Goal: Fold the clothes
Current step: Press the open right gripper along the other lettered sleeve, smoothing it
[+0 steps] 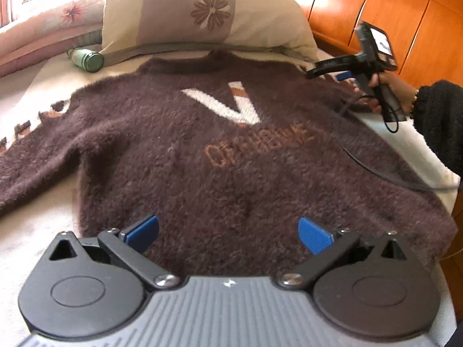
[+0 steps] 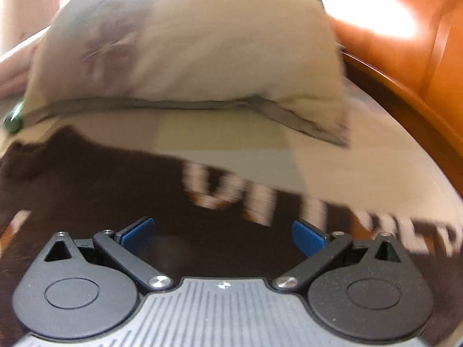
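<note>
Brown fuzzy sweater (image 1: 220, 156) lies flat on the bed (image 1: 34, 231), directly ahead of the left gripper (image 1: 228, 232), jaws spread; the right gripper (image 2: 222, 235), also spread, hovers over its lettered sleeve (image 2: 260, 199).

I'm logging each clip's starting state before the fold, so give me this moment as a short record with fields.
surface: bed sheet
garment: brown fuzzy sweater, spread flat, white V and orange lettering facing up
sleeves: one stretched out to the left, patterned near its end; the other under the right gripper
left gripper: open, over the sweater's hem, holding nothing
right gripper: open, over the patterned sleeve, holding nothing
behind the collar: floral pillow
beside the pillow: green bottle, lying on its side
backdrop: wooden headboard
</note>
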Demonstrator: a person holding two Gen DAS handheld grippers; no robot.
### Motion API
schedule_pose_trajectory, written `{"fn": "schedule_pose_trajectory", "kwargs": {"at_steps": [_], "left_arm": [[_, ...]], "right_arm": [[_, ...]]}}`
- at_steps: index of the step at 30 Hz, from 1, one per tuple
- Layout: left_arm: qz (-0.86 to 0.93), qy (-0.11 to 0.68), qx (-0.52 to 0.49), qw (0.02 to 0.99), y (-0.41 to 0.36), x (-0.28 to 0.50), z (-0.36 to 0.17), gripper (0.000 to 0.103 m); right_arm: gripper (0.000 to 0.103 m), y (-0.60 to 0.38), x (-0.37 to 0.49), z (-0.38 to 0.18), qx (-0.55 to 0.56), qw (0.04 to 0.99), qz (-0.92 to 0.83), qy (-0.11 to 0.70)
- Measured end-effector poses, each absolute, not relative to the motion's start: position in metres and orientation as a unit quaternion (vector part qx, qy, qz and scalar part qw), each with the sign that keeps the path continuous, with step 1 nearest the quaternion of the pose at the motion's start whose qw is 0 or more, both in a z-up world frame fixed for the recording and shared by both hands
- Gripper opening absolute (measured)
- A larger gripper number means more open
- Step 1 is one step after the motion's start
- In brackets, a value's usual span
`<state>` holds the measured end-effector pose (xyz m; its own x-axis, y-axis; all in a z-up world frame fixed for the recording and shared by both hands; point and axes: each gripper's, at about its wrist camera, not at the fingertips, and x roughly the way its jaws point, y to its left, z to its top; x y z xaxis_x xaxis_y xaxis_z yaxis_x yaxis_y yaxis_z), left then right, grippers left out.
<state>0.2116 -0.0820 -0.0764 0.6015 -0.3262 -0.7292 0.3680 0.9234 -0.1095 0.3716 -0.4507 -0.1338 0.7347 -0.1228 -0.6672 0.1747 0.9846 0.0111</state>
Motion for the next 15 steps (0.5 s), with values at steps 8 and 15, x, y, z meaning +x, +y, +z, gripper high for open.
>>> {"fn": "schedule_pose_trajectory", "kwargs": {"at_steps": [8,15], "left_arm": [[-0.209,0.409,0.031,0.888,-0.094,0.213,-0.085,0.102],[-0.205,0.41,0.046,0.888,-0.105,0.215,-0.081,0.102]], "right_arm": [[0.103,-0.498,0.294,-0.15,-0.008,0.933,-0.055,0.355],[0.103,-0.521,0.319,-0.122,0.014,0.94,-0.094,0.328]]}}
